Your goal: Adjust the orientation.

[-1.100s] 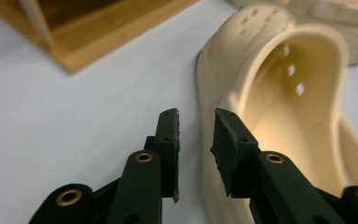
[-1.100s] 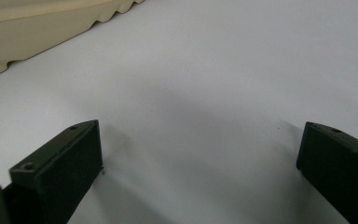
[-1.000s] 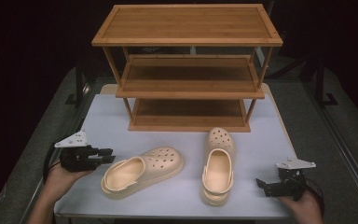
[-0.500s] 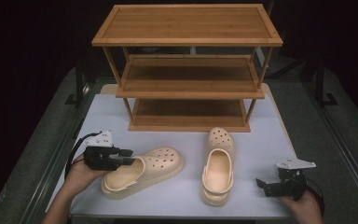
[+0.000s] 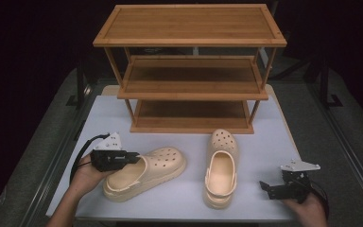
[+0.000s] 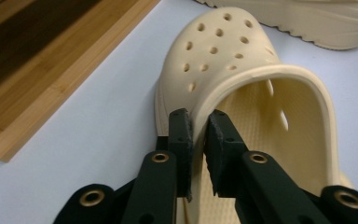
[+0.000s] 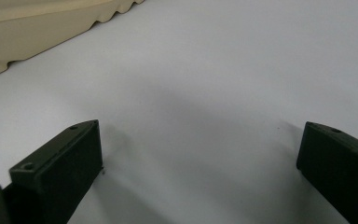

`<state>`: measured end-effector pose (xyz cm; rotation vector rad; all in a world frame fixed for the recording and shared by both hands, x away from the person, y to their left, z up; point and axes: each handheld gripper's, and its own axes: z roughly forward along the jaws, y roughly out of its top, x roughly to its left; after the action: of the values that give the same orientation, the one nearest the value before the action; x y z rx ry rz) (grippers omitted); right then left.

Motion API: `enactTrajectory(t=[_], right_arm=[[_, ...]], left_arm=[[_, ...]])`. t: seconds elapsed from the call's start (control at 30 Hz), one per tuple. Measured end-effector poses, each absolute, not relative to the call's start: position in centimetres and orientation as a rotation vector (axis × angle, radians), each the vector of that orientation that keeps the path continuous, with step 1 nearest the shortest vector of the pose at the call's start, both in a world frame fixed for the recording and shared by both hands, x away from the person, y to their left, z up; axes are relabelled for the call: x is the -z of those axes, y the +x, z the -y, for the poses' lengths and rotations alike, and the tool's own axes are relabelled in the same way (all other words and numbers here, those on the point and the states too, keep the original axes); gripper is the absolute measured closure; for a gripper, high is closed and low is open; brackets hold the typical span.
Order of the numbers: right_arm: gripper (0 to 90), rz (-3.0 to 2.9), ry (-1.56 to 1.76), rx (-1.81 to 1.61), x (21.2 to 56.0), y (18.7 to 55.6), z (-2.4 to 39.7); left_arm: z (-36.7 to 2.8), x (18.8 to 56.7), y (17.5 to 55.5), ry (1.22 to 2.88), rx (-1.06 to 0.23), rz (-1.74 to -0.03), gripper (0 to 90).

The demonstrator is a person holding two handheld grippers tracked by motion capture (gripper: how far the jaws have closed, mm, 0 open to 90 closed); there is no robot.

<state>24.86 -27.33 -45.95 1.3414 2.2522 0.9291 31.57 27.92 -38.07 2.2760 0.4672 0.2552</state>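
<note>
The left gripper has just been closing and pinches the side rim of the left clog, lying on the table. The right gripper hovers wide open over bare table, empty.

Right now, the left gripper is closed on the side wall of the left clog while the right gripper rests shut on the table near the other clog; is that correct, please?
Not quite: the right gripper is open, its jaws standing wide apart over the bare table, as the right gripper view shows. The rest holds: the left gripper has just been closing and pinches the left clog at its side wall.
</note>
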Motion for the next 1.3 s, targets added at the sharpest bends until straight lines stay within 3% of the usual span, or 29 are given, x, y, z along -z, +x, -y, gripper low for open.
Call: enactTrajectory(t=[0.73,1.3], right_arm=[[0.0,-2.253,1.343,-0.932,46.0,24.9,27.3],[0.0,-2.253,1.343,-0.933,46.0,24.9,27.4]], left_arm=[[-26.6,37.7,35.0,2.230,-0.472,-0.694,83.5],[-26.1,37.8,33.8,2.277,-0.447,-0.688,82.6]])
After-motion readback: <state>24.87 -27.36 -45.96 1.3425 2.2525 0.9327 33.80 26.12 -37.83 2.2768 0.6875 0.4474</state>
